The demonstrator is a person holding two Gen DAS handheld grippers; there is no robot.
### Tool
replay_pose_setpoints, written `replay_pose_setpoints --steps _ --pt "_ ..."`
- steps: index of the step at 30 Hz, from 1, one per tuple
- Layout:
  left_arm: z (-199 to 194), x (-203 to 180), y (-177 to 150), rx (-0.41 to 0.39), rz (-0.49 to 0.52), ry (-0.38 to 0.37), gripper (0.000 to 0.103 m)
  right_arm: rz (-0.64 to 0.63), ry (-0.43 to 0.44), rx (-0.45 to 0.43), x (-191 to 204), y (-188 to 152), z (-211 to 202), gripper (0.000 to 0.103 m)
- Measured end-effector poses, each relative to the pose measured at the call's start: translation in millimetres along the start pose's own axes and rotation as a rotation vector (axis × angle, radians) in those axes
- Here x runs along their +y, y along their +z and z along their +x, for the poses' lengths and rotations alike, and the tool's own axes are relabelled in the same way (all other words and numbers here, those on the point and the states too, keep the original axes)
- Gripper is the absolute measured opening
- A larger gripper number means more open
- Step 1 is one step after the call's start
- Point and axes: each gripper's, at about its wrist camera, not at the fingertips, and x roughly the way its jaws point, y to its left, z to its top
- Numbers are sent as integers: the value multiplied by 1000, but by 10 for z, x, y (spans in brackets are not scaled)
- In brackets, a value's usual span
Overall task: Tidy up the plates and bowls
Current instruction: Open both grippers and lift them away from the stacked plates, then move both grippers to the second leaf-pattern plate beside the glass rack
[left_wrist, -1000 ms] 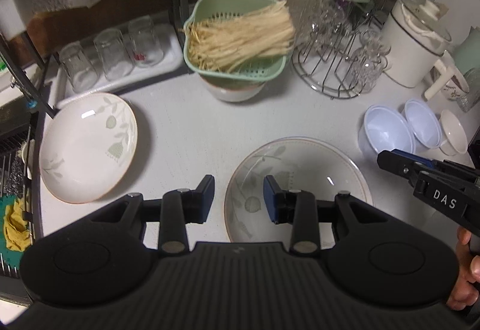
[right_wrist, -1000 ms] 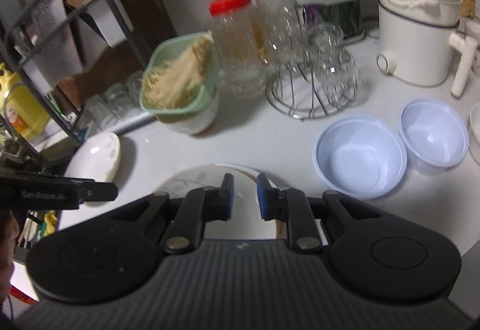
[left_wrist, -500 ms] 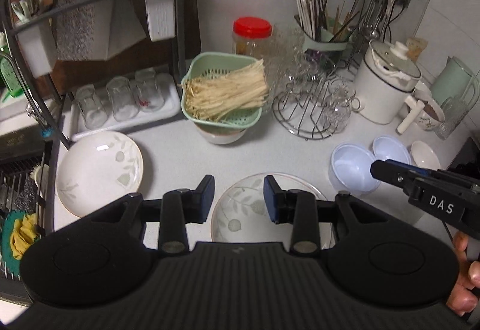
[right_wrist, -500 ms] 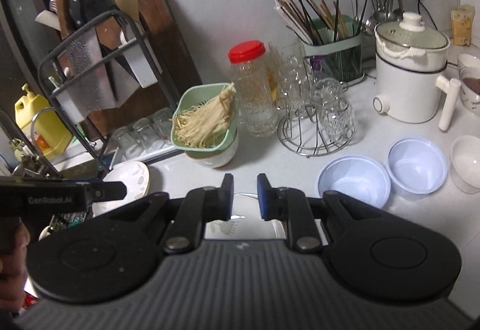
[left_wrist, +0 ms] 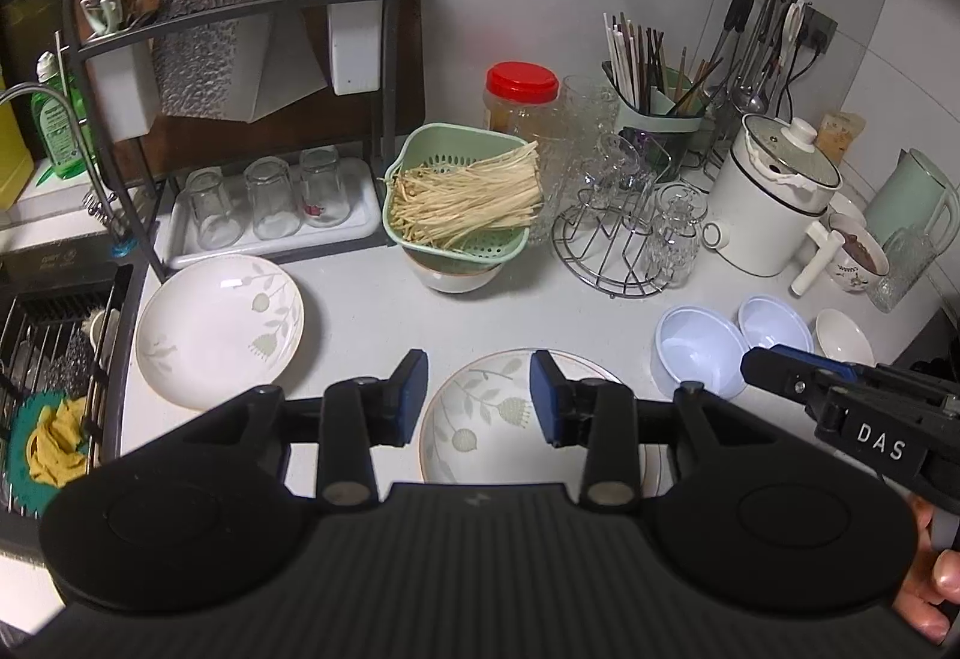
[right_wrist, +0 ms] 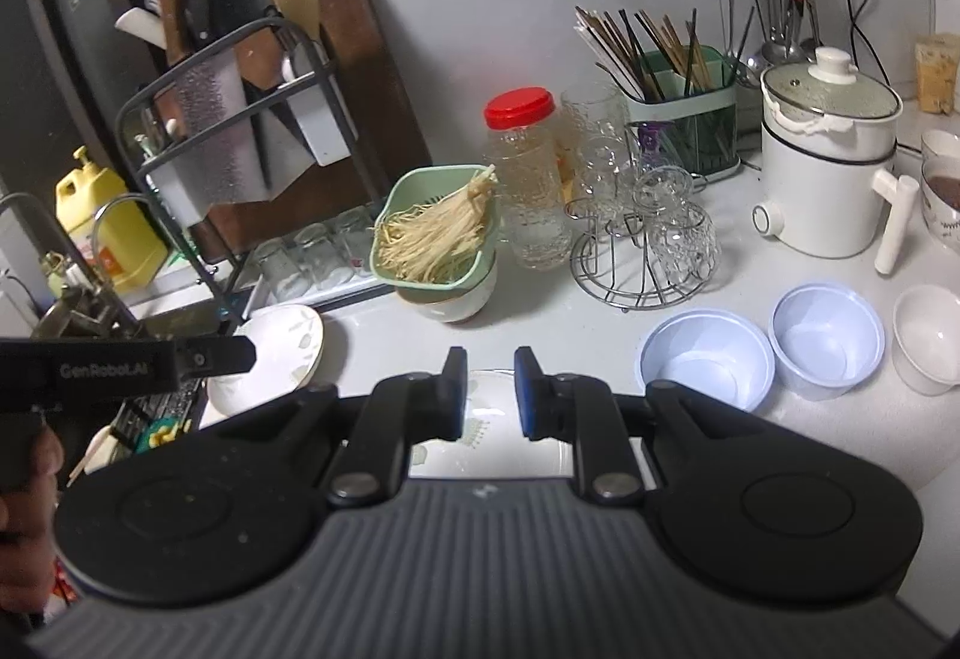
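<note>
- left gripper [left_wrist: 479, 402] is hanging above the table [left_wrist: 372, 311], its fingers [left_wrist: 408, 398] a moderate gap apart and opening, nothing between them
- right gripper [right_wrist: 489, 394] has its fingers [right_wrist: 451, 392] nearly together with just a narrow slit, also empty
- closest thing is the leaf-print plate [left_wrist: 480, 437], flat on the table right under both grippers, on its own
- off to the left near the sink sits the second matching plate [left_wrist: 219, 329], well apart from the first, so no plate stack yet
- to the right, two pale blue bowls [left_wrist: 699, 353] just beside each other with a small white bowl [left_wrist: 845, 338] next in the row, none nested
- further back, a green strainer of enoki [left_wrist: 462, 197] sits on another bowl, probably not part of this
- so honestly looks like basically everything's still to do: plates to stack, bowls to nest
</note>
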Motion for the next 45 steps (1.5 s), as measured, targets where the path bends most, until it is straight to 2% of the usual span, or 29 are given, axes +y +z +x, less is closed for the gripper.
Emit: replay_pose_setpoints --steps 5,9,13,19,20,22,24,26,28,36,45 --pt "-73 -37 -60 -15 -22 18 52 -22 12 -3 -7 -41 -75 20" --pt "-141 -46 -114 -40 -60 37 54 -41 23 7 -16 -74 -109 20" --pt "-168 -49 -194 -31 -88 60 56 -66 39 11 -27 -100 -130 21" --pt "-192 41 -312 -13 -148 102 69 -95 61 26 -13 -140 -118 24" --pt "-202 65 -326 -14 -154 115 71 -97 64 28 -6 -142 -109 28" --pt "-231 117 -341 -18 -165 148 75 -107 82 36 10 -153 -84 43" --pt "-272 191 -345 -23 -183 176 81 -128 98 45 50 -158 -63 52" --pt "-305 263 -349 -29 -200 201 91 -142 109 39 104 -160 -56 67" --pt "-339 351 -347 -37 -213 228 95 -150 122 28 156 -160 -45 85" --pt "-412 703 -379 -29 -251 282 98 -186 164 59 458 -152 128 86" --pt "-352 1216 -336 -24 -260 258 98 -206 162 74 950 -137 340 86"
